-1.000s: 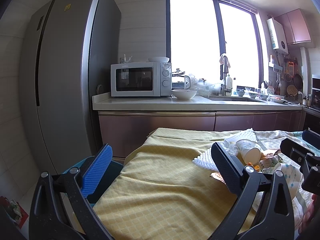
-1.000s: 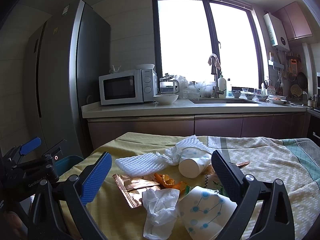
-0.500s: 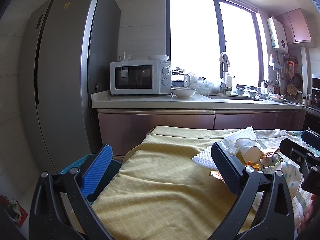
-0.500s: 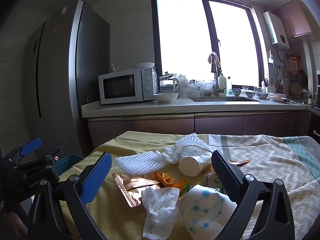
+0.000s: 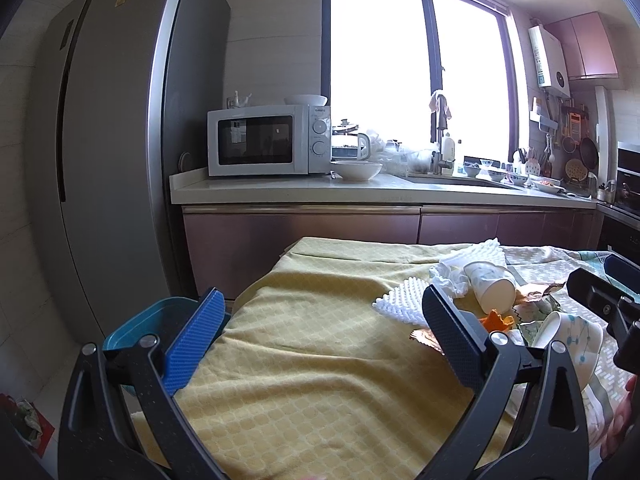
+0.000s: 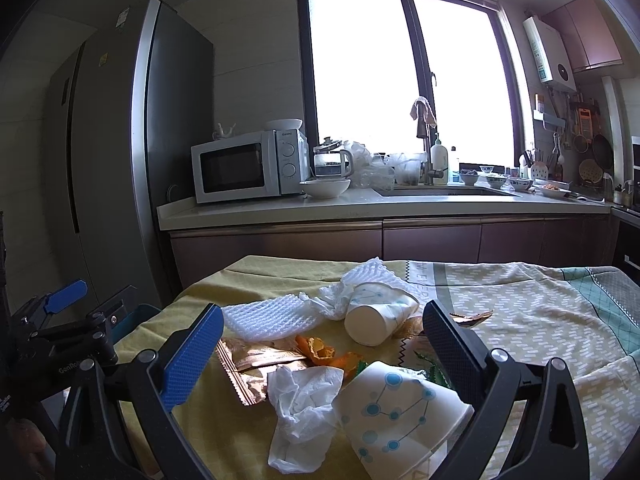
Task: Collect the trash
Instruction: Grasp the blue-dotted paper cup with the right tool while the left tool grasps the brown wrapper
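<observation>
Both jaws stand wide apart and empty: the left hand-held gripper (image 5: 326,338) hangs over bare yellow cloth (image 5: 320,360) on the bench, the right hand-held gripper (image 6: 324,344) over the trash pile. There lie a crumpled tissue (image 6: 302,408), two tipped paper cups (image 6: 400,412), orange peel (image 6: 324,354), a foil wrapper (image 6: 252,364) and white foam netting (image 6: 268,318).

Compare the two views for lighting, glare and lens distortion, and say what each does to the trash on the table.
Left wrist view: the window is blown out white, and the fridge edge bows from fisheye. Right wrist view: the same backlight leaves the cabinets dim, yet the tissue, near paper cup and orange peel stay sharp; the frame corners are vignetted dark.
</observation>
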Demonstrator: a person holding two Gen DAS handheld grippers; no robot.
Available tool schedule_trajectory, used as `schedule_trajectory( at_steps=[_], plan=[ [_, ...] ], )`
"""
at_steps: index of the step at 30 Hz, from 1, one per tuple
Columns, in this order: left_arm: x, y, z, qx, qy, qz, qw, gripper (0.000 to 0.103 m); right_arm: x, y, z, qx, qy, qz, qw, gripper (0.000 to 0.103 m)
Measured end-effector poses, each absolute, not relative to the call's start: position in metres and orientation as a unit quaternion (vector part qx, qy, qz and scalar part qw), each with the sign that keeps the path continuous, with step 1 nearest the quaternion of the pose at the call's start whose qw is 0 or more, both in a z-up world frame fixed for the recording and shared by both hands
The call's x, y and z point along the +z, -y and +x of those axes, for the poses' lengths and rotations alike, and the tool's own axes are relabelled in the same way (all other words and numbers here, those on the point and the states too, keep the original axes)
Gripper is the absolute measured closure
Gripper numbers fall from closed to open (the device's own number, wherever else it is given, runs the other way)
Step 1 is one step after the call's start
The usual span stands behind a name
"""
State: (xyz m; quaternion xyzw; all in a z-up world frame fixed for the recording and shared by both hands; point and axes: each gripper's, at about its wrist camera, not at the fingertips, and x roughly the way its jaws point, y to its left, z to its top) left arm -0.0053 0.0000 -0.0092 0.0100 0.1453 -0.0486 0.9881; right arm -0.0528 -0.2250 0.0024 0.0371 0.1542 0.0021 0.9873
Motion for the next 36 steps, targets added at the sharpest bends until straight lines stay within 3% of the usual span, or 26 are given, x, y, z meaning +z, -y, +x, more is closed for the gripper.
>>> schedule_trajectory(
  at_steps=[13, 17, 19, 22, 24, 25, 27, 32, 36],
  plan=[
    [-0.047, 0.033, 0.051, -0.217, -0.288, -0.027, 0.932, 0.006, -0.040, 0.294, -0.057, -0.021, -0.246, 0.123, 0.961, 0.009],
    [-0.059, 0.051, 0.063, -0.255, -0.325, -0.035, 0.910, 0.024, -0.049, 0.297, -0.052, 0.002, -0.266, 0.150, 0.952, 0.029],
    [-0.064, 0.059, 0.071, -0.269, -0.346, -0.039, 0.898, 0.034, -0.052, 0.299, -0.051, 0.009, -0.273, 0.161, 0.948, 0.031],
    [-0.072, 0.068, 0.080, -0.288, -0.367, -0.050, 0.883, 0.054, -0.057, 0.304, -0.050, 0.020, -0.281, 0.187, 0.941, 0.040],
    [-0.074, 0.072, 0.083, -0.297, -0.376, -0.058, 0.876, 0.077, -0.061, 0.307, -0.051, 0.023, -0.284, 0.201, 0.937, 0.048],
    [-0.074, 0.073, 0.083, -0.302, -0.380, -0.061, 0.872, 0.083, -0.062, 0.308, -0.051, 0.027, -0.285, 0.207, 0.936, 0.051],
    [-0.073, 0.073, 0.080, -0.306, -0.379, -0.065, 0.871, 0.087, -0.063, 0.309, -0.053, 0.034, -0.285, 0.215, 0.933, 0.067],
    [-0.066, 0.076, 0.072, -0.315, -0.367, -0.058, 0.874, 0.093, -0.058, 0.307, -0.056, 0.054, -0.276, 0.216, 0.935, 0.089],
    [-0.056, 0.066, 0.062, -0.326, -0.354, -0.059, 0.874, 0.096, -0.046, 0.295, -0.059, 0.071, -0.268, 0.189, 0.942, 0.099]
  ],
)
